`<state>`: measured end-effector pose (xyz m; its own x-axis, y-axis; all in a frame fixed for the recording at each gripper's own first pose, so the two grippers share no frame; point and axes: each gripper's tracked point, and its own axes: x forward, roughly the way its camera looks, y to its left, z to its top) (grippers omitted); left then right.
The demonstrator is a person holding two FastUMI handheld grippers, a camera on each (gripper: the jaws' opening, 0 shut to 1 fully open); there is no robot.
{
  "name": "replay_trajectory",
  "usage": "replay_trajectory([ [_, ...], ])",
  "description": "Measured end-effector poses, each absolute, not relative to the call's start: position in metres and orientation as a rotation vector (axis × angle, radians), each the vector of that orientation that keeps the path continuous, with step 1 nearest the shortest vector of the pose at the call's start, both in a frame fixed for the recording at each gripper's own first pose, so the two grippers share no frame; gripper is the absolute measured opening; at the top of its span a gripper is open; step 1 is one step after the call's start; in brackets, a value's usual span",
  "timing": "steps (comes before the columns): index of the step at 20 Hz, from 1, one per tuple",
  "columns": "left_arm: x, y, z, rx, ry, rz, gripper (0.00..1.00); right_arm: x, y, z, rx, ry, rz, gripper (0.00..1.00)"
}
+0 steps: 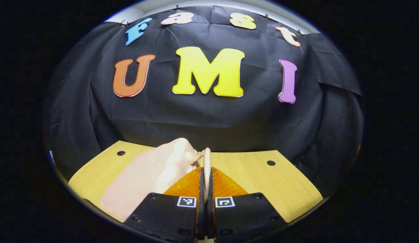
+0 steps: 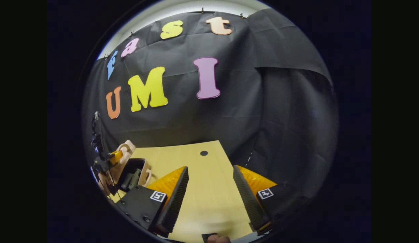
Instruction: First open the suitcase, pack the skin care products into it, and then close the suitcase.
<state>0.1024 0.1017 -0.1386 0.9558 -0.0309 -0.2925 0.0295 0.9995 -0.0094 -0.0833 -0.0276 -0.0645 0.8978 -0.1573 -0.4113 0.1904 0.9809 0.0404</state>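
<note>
Low centre of the left gripper view: left tool (image 1: 206,189), fingers pressed together on a thin pale pink tab (image 1: 206,162) that stands up between them. The tab seems to belong to the pale pink suitcase (image 1: 152,175), whose smooth shell rises just left of the fingers and runs down to the lower left of the frame. It rests on the light wooden tabletop (image 1: 283,182).

Lower left edge of the right gripper view: same suitcase (image 2: 126,162), small and distorted, with a dark opening between pink shell parts and a pink loop-shaped handle near the top. The left tool (image 2: 113,157) appears there against the case's upper part, with dark hardware above it. Right tool (image 2: 209,189) sits low centre, fingers spread wide with nothing between them, bare tabletop (image 2: 206,202) beneath.

Judgement: opening step in hand, left tool pulling a zip tab or lid edge. The dark gap suggests the lid is at least partly up. Next move calls for carrying the lid fully back without losing the pinch, then sending the free right tool for the products.

Hard to make out: whether the tab is a zip pull or a strap; how far the lid stands open; the inside of the case. Skin care products not identified. A blurred shape at the bottom edge of the right gripper view cannot be told.
</note>
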Motion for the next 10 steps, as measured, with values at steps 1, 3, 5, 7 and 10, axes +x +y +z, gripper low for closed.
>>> replay_trajectory([
  [1,0.104,0.096,-0.148,0.007,0.306,-0.039,0.06,-0.086,-0.034,-0.066,0.078,0.426,-0.193,0.80],
  [3,0.106,0.085,-0.168,0.031,0.334,-0.044,0.06,-0.091,-0.043,-0.069,0.077,0.441,-0.212,0.80],
  [5,0.110,0.075,-0.190,0.058,0.360,-0.050,0.06,-0.095,-0.048,-0.073,0.080,0.463,-0.219,0.80],
  [7,0.112,0.064,-0.208,0.078,0.388,-0.054,0.06,-0.096,-0.051,-0.077,0.079,0.484,-0.214,0.79],
  [10,0.112,0.059,-0.233,0.093,0.419,-0.031,0.06,-0.099,-0.061,-0.076,0.071,0.488,-0.218,0.80],
])
